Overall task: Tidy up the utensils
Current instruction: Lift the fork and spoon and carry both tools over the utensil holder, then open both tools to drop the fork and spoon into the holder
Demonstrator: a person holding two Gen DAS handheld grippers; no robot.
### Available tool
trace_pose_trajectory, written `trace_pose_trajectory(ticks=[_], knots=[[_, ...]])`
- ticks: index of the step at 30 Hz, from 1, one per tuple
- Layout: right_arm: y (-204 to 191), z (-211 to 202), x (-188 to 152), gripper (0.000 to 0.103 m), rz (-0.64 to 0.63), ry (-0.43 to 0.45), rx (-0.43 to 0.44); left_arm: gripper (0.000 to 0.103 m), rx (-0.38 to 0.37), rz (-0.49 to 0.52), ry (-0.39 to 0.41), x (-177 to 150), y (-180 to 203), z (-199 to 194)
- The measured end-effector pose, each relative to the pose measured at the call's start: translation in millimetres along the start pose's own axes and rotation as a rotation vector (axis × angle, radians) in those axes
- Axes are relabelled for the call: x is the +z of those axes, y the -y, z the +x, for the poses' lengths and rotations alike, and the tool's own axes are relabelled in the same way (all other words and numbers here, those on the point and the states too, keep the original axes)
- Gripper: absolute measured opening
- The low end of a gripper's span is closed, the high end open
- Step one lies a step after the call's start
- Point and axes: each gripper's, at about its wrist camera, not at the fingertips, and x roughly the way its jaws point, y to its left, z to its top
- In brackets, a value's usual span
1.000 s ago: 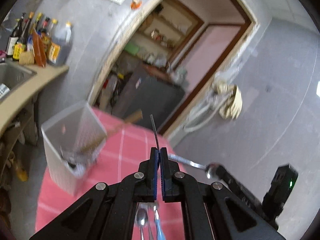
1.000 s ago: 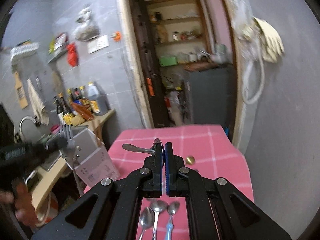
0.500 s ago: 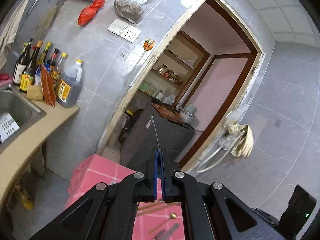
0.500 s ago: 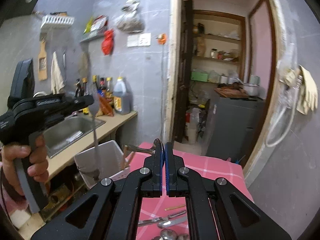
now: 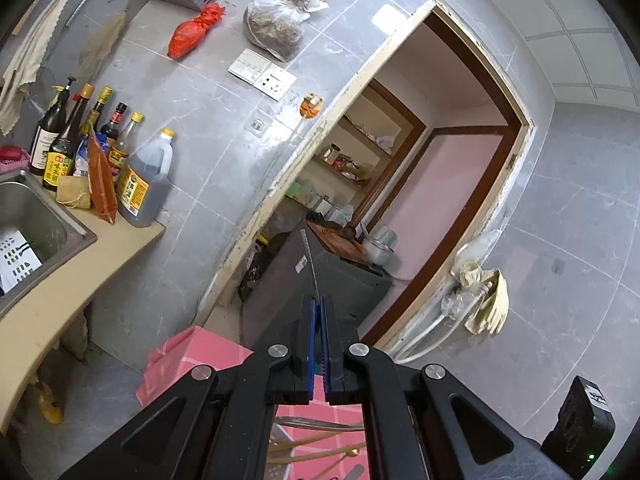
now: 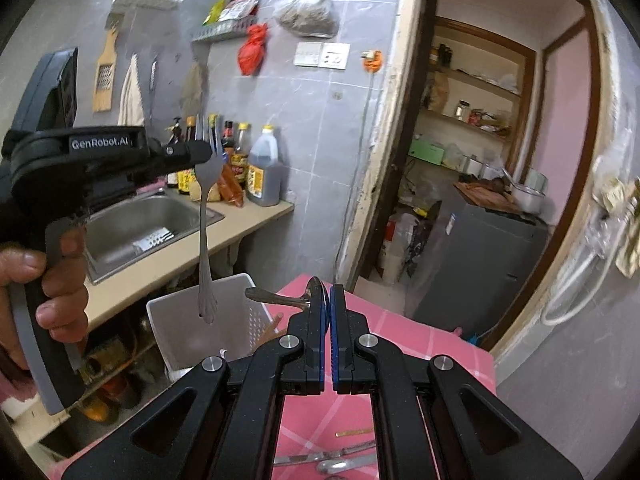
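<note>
My left gripper (image 5: 319,308) is shut on a metal fork (image 5: 310,256), seen edge-on above the pads. In the right wrist view the left gripper (image 6: 204,152) holds that fork (image 6: 206,216) by its neck, tines up. The fork's handle hangs just above the white perforated basket (image 6: 256,320). My right gripper (image 6: 329,300) is shut on a metal spoon (image 6: 276,298), whose handle sticks out to the left toward the basket. Both grippers are above the pink checked table (image 6: 400,332). More utensils (image 6: 328,456) and chopsticks (image 5: 320,440) lie on it below the grippers.
A steel sink (image 6: 148,220) in a beige counter (image 6: 256,216) lies to the left, with sauce bottles (image 6: 262,168) at the back. Behind the table there is an open doorway with a grey cabinet (image 6: 480,248). A hand (image 6: 60,280) grips the left gripper's handle.
Both grippers have risen and tipped upward, so the left view now shows wall and doorway, not the basket. The right gripper has rolled. The fork now hangs over the basket.
</note>
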Motion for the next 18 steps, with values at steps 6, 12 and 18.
trace_pose_trajectory(ticks=[6,12,18], knots=[[-22,20,12,0.003,-0.114,-0.077,0.031,0.003,0.026,0.014,0.001,-8,-8,-4],[-34,29,12,0.003,-0.135,-0.123,0.053,0.003,0.072,0.044,-0.029,-30,-19,-2],[-29,34,15,0.003,-0.085,-0.124,0.104,0.003,0.099,0.039,-0.058,-44,-28,-5]])
